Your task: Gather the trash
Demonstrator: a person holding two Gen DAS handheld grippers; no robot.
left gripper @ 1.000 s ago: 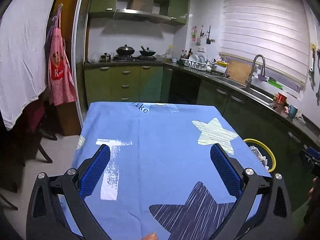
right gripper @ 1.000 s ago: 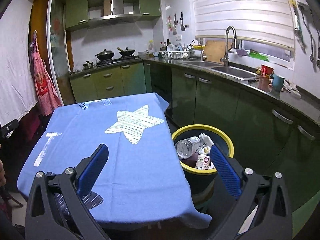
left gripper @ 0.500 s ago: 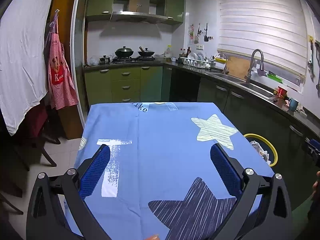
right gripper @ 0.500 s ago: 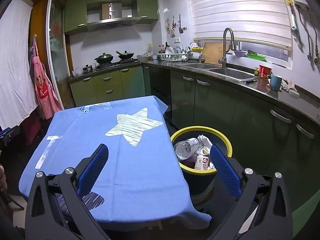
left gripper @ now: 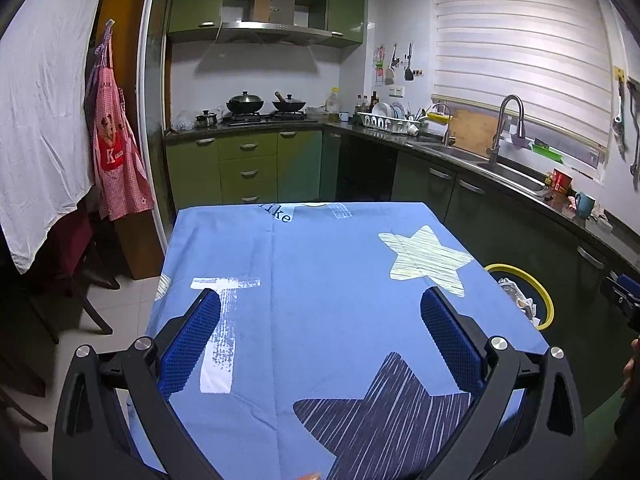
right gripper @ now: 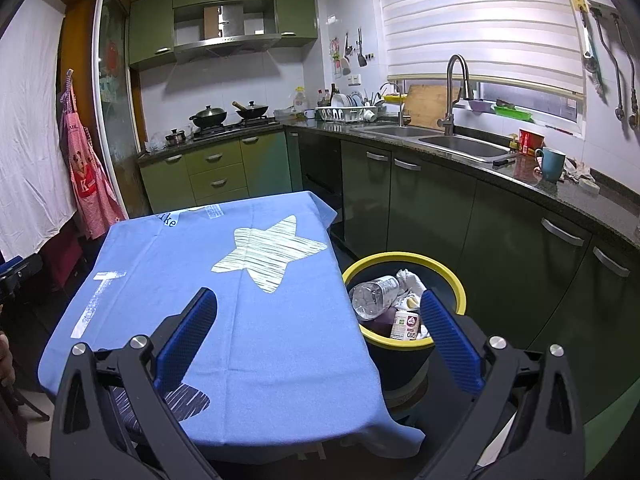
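Observation:
A black bin with a yellow rim (right gripper: 448,276) stands on the floor right of the table; it also shows in the left wrist view (left gripper: 544,300). It holds a clear plastic bottle (right gripper: 374,290), crumpled white paper (right gripper: 410,280) and a small white carton (right gripper: 406,326). The table wears a blue cloth with stars (left gripper: 320,280), also in the right wrist view (right gripper: 224,280). My left gripper (left gripper: 320,332) is open and empty above the table's near half. My right gripper (right gripper: 318,328) is open and empty above the table's right edge, beside the bin.
Green cabinets and a dark counter (right gripper: 500,168) with a sink (right gripper: 460,146) run along the right wall. A stove with pans (left gripper: 264,114) is at the back. A red apron (left gripper: 114,160) and a white sheet (left gripper: 36,120) hang left, with dark chairs (left gripper: 72,264) below.
Both grippers have risen and pulled back slightly, so more of the kitchen and table shows. Both stay open and empty.

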